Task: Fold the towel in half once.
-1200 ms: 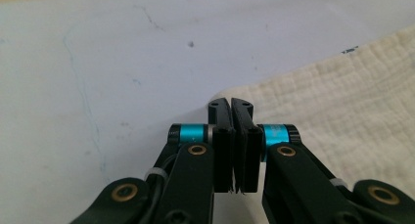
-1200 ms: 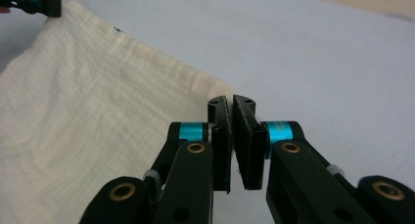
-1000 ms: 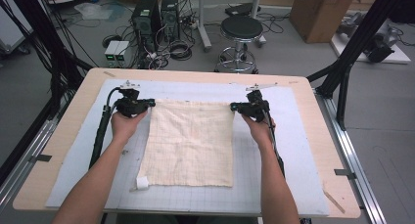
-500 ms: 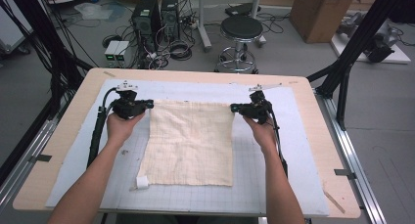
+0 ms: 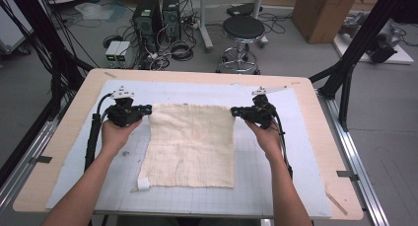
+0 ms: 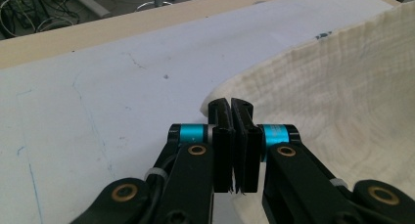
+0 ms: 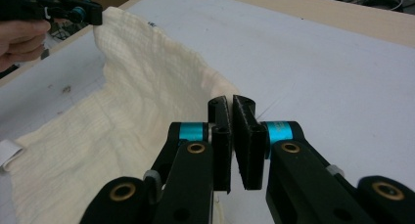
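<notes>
Both grippers pinch the far corners of a cream cloth.

Forearms reach forward side by side; the left gripper (image 5: 148, 108) and right gripper (image 5: 233, 110) have fingers clamped on the cloth (image 5: 191, 144), whose near edge lies flat on the desk (image 5: 315, 196), far edge lifted.

place: robotics lab or workshop | floor: bare grey concrete | gear: two computer towers (image 5: 157, 16) with tangled cables (image 5: 172, 51) | seating: round black stool (image 5: 242, 28) | storage: cardboard box (image 5: 328, 11) | rig: black metal frame struts (image 5: 352, 58) around a wooden table (image 5: 64, 132) topped by a gridded mat (image 5: 276, 186)
</notes>
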Available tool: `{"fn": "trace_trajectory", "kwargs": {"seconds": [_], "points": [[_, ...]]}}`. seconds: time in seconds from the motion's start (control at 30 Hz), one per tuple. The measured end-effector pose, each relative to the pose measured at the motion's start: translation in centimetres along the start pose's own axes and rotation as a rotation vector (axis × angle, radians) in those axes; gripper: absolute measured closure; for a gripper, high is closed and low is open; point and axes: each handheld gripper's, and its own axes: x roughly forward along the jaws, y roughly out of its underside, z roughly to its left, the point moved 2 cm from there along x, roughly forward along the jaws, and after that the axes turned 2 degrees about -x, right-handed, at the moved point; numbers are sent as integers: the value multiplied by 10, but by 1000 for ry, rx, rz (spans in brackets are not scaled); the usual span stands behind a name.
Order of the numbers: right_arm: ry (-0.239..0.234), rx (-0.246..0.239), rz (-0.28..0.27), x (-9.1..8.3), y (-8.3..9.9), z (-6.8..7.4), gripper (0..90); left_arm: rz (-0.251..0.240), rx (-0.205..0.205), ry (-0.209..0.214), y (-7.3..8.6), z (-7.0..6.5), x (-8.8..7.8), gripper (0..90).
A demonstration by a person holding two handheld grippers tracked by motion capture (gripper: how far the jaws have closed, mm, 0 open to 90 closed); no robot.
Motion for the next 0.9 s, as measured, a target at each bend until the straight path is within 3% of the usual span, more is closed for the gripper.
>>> {"fn": "trace_trajectory", "kwargs": {"seconds": [0.27, 0.63, 0.9], "points": [[-34, 7, 7, -7, 9, 7, 863, 1, 6, 20, 11, -3, -10, 872], [-70, -40, 4, -16, 8, 28, 862, -4, 32, 47, 25, -12, -24, 872], [-86, -30, 1, -19, 26, 32, 862, -9, 37, 76, 39, -18, -32, 872]]}}
